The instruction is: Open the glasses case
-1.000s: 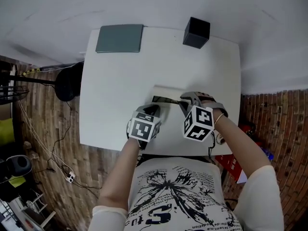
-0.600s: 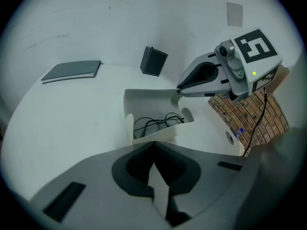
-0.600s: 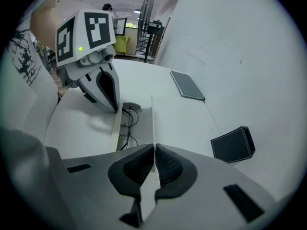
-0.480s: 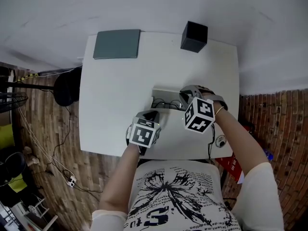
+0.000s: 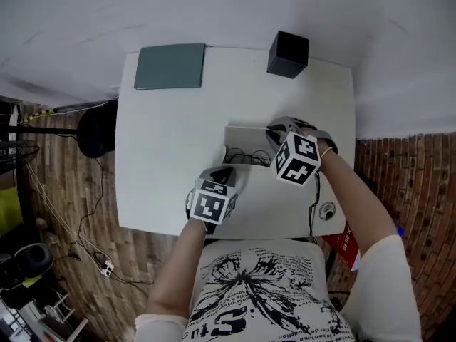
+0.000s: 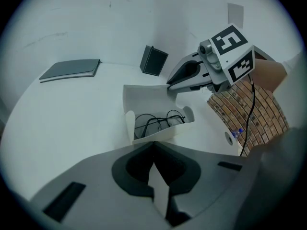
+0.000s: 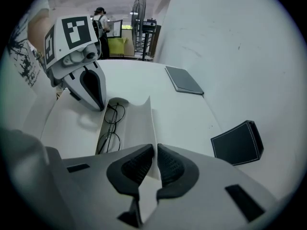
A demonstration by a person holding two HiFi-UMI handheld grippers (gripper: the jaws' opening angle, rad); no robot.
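- A white glasses case [image 6: 158, 134] lies open on the white tabletop [image 5: 171, 141], just right of centre in the head view. A pair of thin wire-rimmed glasses [image 6: 160, 120] rests in its trough. The task looks almost done.
- Risk, as a judgement: both hand-held grippers are pinching thin, flexible parts of the case, so pulling them further apart could crease or tear a flap, or tip the trough and spill the glasses.
- Risk, as a judgement: the lid is held only by its edge. If that edge slips out of the pinch, it may spring back over the glasses.
- Risk, as a judgement: the case looks light, so a tug from one side alone could drag it across the tabletop instead of opening it wider.
- Left hand-held gripper [image 6: 154, 174]: the jaws are clenched almost together on a thin white near flap [image 6: 158, 195] of the case, at the lower edge of its own view, and they anchor that side.
- Right hand-held gripper [image 7: 155, 162]: the jaws are nearly closed, and their ribbed pads pinch the edge of the raised lid [image 7: 136, 126]. The lid stands up beside the glasses.
- Farther off, at the top of the head view, are a grey notebook [image 5: 169, 66] and a black box [image 5: 288, 54]. Both are well apart from the case.
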